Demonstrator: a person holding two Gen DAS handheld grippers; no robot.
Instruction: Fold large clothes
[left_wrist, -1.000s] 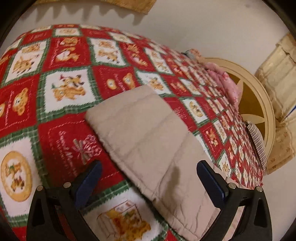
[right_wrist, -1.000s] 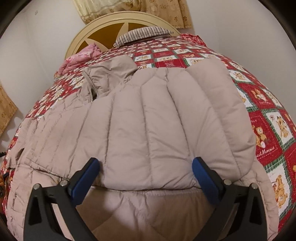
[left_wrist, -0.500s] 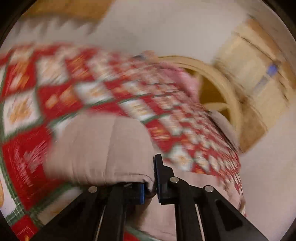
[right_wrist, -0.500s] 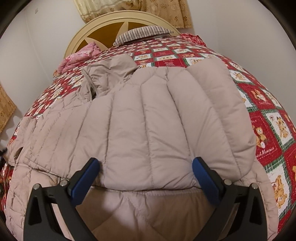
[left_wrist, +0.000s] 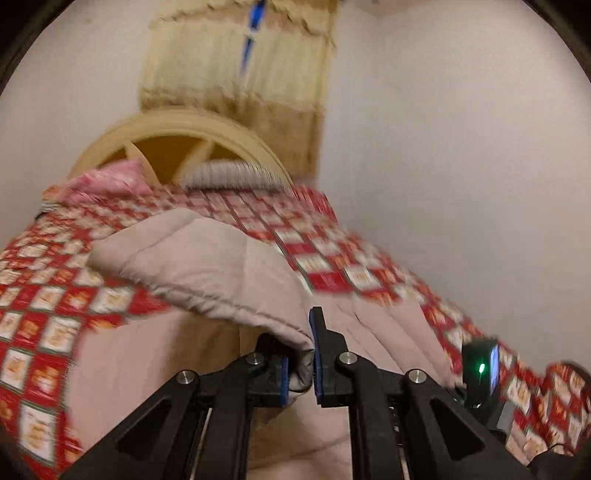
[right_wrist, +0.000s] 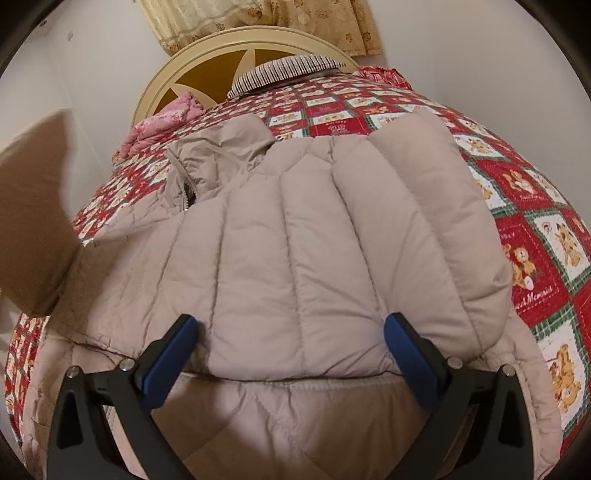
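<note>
A beige quilted puffer jacket (right_wrist: 295, 258) lies spread on a bed. My left gripper (left_wrist: 300, 365) is shut on the edge of the jacket's sleeve (left_wrist: 207, 266) and holds it lifted above the bed. In the right wrist view the raised sleeve (right_wrist: 33, 210) shows blurred at the left edge. My right gripper (right_wrist: 291, 354) is open, its blue pads (right_wrist: 170, 360) resting either side of the folded jacket panel near the hem, holding nothing. The right gripper's body (left_wrist: 480, 373) shows in the left wrist view at lower right.
The bed has a red and green patchwork bear quilt (right_wrist: 532, 258). A round cream headboard (right_wrist: 229, 55), a striped pillow (right_wrist: 288, 70) and a pink cloth (right_wrist: 162, 122) are at the far end. White walls and a beige curtain (left_wrist: 240, 74) stand behind.
My left gripper went from open over the sleeve to shut on its edge, then lifted and swung it toward the jacket body. The right gripper has stayed still and open.
</note>
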